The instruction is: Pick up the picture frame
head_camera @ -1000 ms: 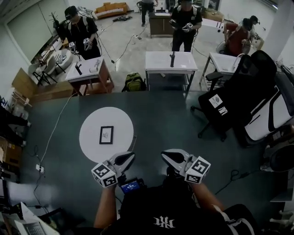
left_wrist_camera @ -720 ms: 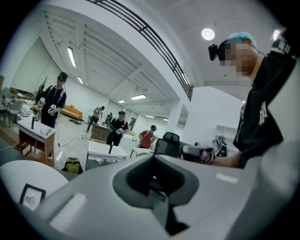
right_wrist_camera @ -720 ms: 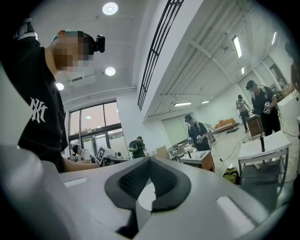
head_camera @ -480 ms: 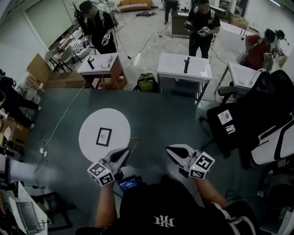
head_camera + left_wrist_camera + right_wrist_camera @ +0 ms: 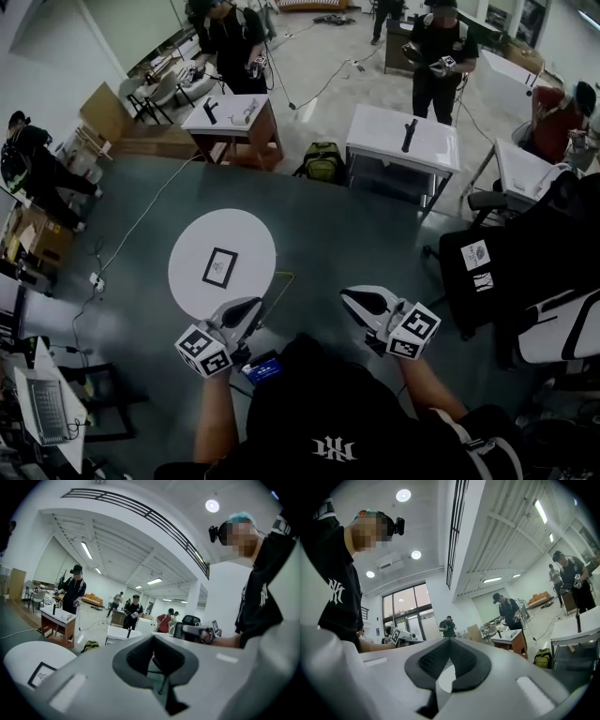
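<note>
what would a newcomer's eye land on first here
The white round table stands out against the dark floor left of centre in the head view, with a small black picture frame lying flat at its middle. Nearer the person, the left gripper and the right gripper are held out side by side, both shut and empty, neither touching the frame.

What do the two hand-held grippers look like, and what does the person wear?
Both the left gripper and the right gripper have smooth light-grey shells tapering to a point, with dark grey pads inside. Each carries a white cube printed with black square markers. The person wears a black short-sleeved shirt with a white logo.
</note>
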{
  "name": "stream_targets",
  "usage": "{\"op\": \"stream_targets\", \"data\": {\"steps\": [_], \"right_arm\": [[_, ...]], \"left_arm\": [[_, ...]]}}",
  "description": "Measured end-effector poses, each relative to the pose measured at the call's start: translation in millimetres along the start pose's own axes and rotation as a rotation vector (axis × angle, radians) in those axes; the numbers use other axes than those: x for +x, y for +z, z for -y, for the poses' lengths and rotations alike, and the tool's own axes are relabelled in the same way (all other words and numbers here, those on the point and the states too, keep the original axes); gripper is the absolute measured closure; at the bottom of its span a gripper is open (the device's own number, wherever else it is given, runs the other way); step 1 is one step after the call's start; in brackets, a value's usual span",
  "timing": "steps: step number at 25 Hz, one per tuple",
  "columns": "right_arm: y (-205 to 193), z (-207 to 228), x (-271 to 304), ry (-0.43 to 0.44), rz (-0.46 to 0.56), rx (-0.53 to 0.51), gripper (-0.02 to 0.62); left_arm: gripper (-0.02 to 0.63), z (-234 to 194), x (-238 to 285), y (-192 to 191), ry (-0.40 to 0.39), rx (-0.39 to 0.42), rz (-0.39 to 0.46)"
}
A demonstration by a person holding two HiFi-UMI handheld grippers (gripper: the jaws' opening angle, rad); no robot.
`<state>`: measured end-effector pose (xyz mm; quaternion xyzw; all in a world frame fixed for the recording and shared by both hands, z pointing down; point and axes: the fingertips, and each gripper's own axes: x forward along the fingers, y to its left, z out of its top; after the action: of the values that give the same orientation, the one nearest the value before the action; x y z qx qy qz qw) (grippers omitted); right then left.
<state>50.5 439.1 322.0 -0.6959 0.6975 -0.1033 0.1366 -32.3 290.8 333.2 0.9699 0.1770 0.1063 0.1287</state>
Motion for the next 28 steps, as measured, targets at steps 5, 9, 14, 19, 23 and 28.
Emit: {"op": "stream_targets", "data": {"steps": [5,9,14,19,23,28], "right_arm": [[-2,6,32,0.047,-0.057,0.001,0.597],[-6,17,66,0.079,-0.099,-0.010,0.597],[-7,39,123,0.141,-0.155,-0.027,0.597],[10,65,196,0.207,-0.201,-0.058,0.597],[11,87,255,0.242,-0.238,-0.065,0.597],[5,100,324,0.313,-0.275,-0.077,0.597]], "left_arm": [[0.603,-30,-15,-1,0.070,-0.044,0.039],[0.603,-66,-28,-3,0.125,-0.069,0.084],[0.603,-126,-39,0,0.216,-0.114,0.135],[0.603,-193,-43,16,0.288,-0.152,0.158],[0.603,-246,-50,31,0.342,-0.167,0.170],[0.603,-300,-72,39,0.435,-0.186,0.178]]}}
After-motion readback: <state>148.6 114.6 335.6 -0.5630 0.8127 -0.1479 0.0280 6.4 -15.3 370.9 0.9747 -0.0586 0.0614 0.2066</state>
